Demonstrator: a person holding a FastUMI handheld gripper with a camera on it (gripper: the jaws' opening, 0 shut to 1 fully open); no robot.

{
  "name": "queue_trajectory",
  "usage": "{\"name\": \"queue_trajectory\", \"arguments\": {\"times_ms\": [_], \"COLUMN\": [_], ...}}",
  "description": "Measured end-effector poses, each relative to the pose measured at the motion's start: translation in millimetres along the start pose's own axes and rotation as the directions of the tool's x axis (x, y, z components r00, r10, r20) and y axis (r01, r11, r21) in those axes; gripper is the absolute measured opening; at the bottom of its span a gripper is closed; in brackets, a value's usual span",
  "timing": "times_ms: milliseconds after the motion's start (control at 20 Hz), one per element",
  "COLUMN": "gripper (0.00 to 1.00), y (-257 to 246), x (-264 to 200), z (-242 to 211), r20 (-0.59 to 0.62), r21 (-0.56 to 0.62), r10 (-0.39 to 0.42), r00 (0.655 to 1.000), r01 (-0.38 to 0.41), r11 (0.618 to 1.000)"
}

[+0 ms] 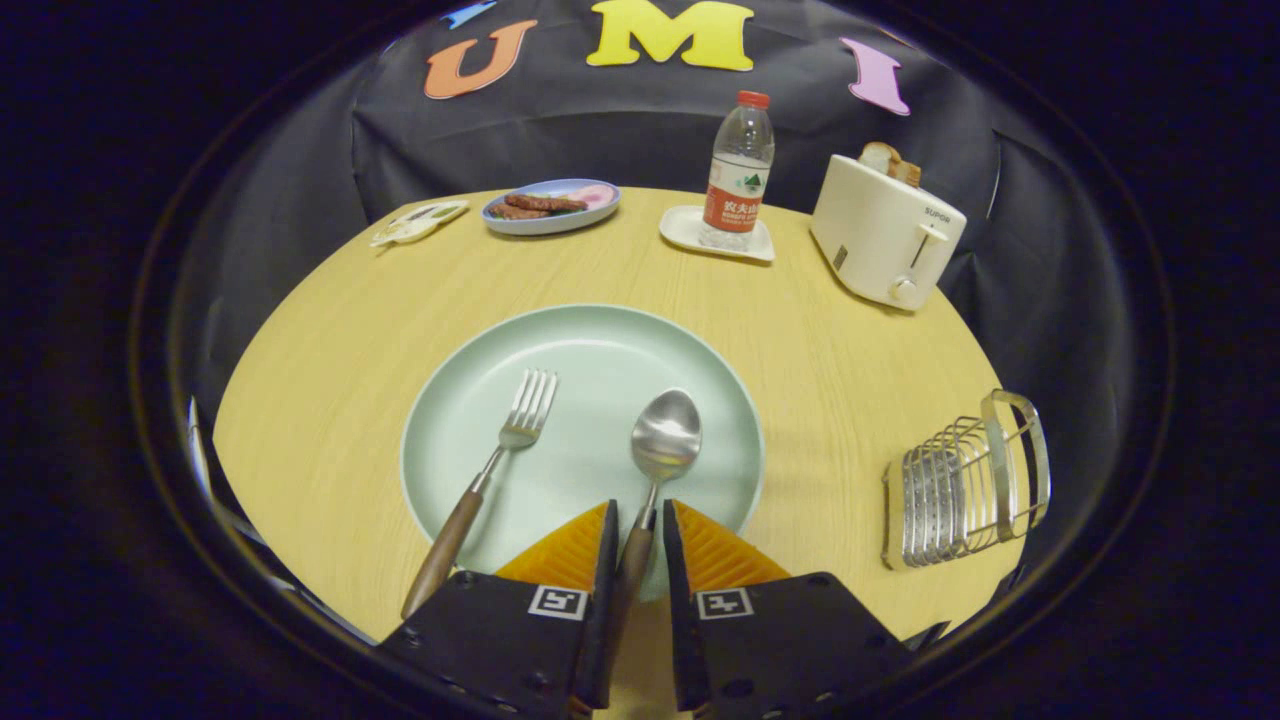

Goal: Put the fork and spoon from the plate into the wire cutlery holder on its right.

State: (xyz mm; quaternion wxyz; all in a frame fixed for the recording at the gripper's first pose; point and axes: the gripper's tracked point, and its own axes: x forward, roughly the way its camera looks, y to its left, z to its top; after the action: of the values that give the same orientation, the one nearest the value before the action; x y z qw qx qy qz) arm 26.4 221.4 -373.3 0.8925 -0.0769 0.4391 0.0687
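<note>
Here's the spoon [655, 470], shiny metal bowl, brown wooden handle, lying on the pale green plate [600, 340] in the middle of the wooden table [330, 330]. Its long axis runs roughly six to twelve o'clock, bowl at the far end, leaning a touch toward one. The handle sits right in the narrow gap between the fingers of the gripper [638, 520]; the fingers flank it closely, though whether both press on it I can't tell. The fork [483, 480] lies at the spoon's nine o'clock side, same metal and wood, tines toward one o'clock, handle hanging over the plate's near rim toward seven. The wire cutlery holder [965, 485] stands off the plate at three o'clock, well apart from the fingers.
</note>
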Motion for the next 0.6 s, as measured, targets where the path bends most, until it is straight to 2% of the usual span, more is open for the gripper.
{"name": "queue_trajectory", "arguments": {"times_ms": [100,150,200,400,600], "gripper": [0.07,0.07,0.01,0.01,0.01], "y": [-1.3,-0.7,-0.2,-5.6,-26.0], "x": [-5.6,-7.5,-10.1,-37.6,-88.2], "z": [1.9,4.3,2.6,19.4,42.3], "r20": [-0.025,-0.029,-0.053,-0.07,-0.132], "r21": [-0.001,0.004,0.006,0.054,0.103], "r10": [0.011,0.015,0.023,0.065,0.119], "r00": [1.0,0.999,0.998,0.995,0.984], "r01": [-0.011,-0.015,-0.023,-0.061,-0.106], "r11": [1.0,1.0,1.0,0.997,0.989]}}
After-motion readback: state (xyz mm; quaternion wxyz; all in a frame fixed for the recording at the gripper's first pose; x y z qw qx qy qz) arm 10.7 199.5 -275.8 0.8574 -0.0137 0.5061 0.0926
